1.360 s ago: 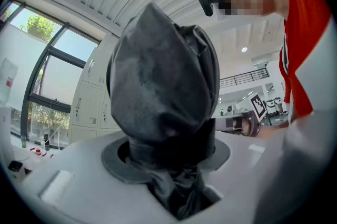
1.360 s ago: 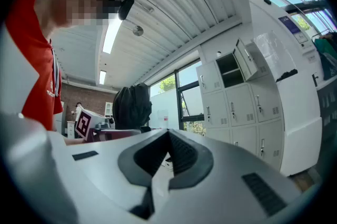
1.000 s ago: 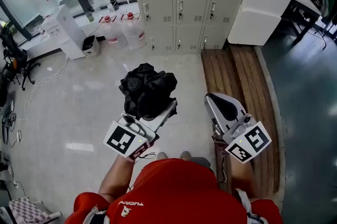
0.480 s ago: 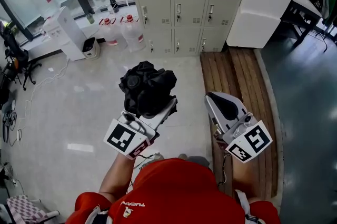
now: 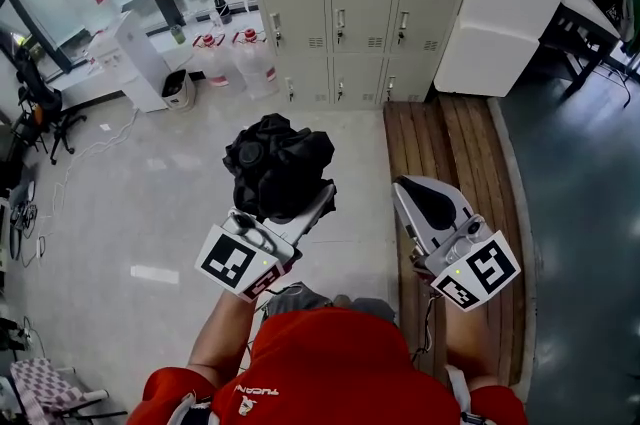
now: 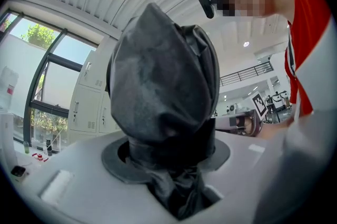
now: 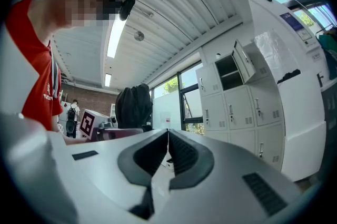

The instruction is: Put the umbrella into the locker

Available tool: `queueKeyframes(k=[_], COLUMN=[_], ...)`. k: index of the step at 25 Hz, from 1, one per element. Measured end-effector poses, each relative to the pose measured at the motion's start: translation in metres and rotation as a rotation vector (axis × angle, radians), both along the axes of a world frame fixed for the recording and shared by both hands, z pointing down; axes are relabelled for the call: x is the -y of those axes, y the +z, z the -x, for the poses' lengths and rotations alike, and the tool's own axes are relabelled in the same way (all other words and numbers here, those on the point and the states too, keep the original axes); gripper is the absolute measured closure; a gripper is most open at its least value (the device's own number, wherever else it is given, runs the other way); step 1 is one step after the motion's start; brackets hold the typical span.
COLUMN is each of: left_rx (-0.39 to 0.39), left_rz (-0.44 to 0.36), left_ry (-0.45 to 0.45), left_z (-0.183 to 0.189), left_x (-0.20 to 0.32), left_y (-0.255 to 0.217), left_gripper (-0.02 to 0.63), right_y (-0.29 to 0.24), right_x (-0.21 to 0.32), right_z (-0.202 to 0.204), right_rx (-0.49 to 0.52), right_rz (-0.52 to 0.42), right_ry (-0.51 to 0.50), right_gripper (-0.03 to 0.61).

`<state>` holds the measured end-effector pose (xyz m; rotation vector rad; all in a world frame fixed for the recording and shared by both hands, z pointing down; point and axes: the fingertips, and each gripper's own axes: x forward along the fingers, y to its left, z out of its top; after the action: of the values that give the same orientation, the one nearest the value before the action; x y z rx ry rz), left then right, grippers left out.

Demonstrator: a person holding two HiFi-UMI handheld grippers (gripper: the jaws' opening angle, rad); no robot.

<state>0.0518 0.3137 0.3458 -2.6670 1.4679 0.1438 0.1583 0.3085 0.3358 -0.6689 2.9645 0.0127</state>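
A: Down from the head view we go, and the left gripper [image 5: 298, 213] has its jaws clamped on the folded black umbrella [image 5: 278, 163]. Its bunched fabric stands up out of the grip.

B: We see it close up as well. The black fabric fills the gap between the pads and bulges above them. The umbrella is up in the air, above the pale floor [image 5: 150, 183] and just left of the wooden slatted strip [image 5: 455, 148].

A: And the right gripper [image 5: 408, 193]?

B: Jaws pressed together, nothing between them. It hangs beside the left one, over that wooden strip.

A: The grey lockers [image 5: 340, 8] stand ahead of us, well apart from the umbrella. Every door we see from the head view is closed.

B: From the right gripper view we catch one door [image 7: 243, 62] swung open high in the bank, with a dark compartment [image 7: 229, 71] behind it.

A: Water jugs [image 5: 245, 63] stand on the floor at the lockers' left end, and a white cabinet [image 5: 500, 8] stands at their right.
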Motion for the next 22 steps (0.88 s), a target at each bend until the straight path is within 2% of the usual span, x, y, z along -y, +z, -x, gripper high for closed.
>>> queueKeyframes(k=[4, 13, 19, 22], left_rx=[0.015, 0.005, 0.001, 0.001], left_rz=[-0.001, -0.022, -0.051, -0.053], left_ry=[-0.008, 0.012, 0.035, 0.051], left_z=[-0.001, 0.014, 0.032, 0.051], left_x=[0.006, 0.056, 0.098, 0.135], left_y=[0.001, -0.008, 0.001, -0.009], left_gripper=[0.403, 0.403, 0.403, 0.403], right_y=[-0.002, -0.011, -0.001, -0.01], right_x=[0.008, 0.055, 0.092, 0.128], right_z=[-0.004, 0.011, 0.03, 0.048], right_rx=[0.016, 0.003, 0.002, 0.002], right_rz=[-0.006, -0.024, -0.038, -0.031], right_ry=[0.0, 0.022, 0.048, 0.062], right_gripper=[0.577, 0.577, 0.577, 0.577])
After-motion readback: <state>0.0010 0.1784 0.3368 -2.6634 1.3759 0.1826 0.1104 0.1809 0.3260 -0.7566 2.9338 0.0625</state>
